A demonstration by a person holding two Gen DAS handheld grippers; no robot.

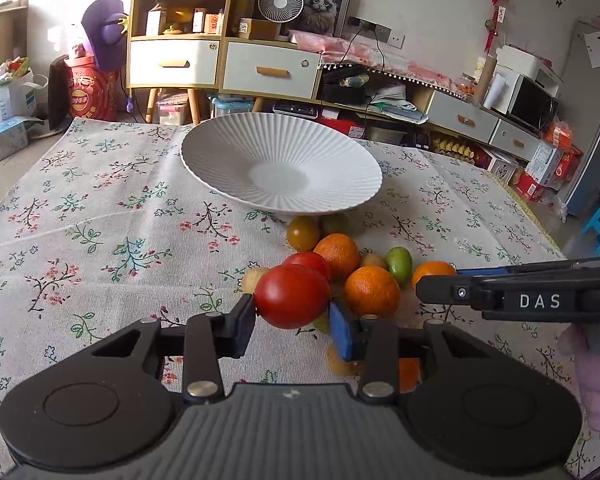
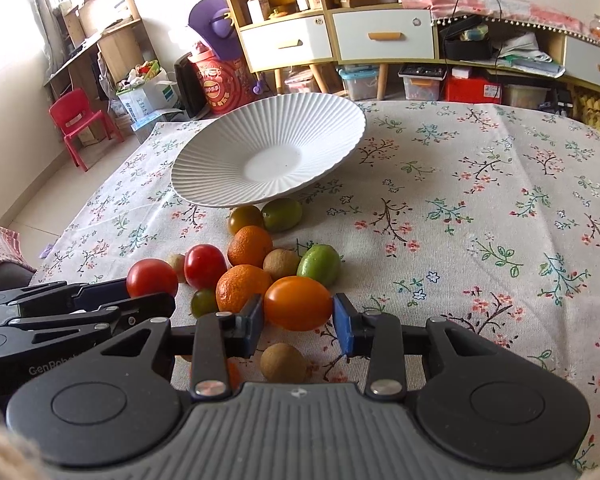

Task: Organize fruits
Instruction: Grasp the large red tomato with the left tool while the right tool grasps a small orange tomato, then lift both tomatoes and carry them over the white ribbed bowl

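Left gripper (image 1: 291, 320): closed on a red tomato (image 1: 292, 297), lifted above the fruit pile.
Right gripper (image 2: 298, 320): clamped on an orange tomato (image 2: 298, 303).
Plate (image 2: 220, 160): empty beyond the pile, seemingly kept for fruit.

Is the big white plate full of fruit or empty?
Empty. The white plate shows only its bare ribbed inside; the fruits lie on the tablecloth beside it.

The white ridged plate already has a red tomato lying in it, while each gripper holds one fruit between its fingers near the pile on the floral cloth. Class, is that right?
Not quite. The white ridged plate is empty, as both wrist views show. The rest holds: the left gripper holds a red tomato and the right gripper an orange tomato, near the pile on the floral cloth.
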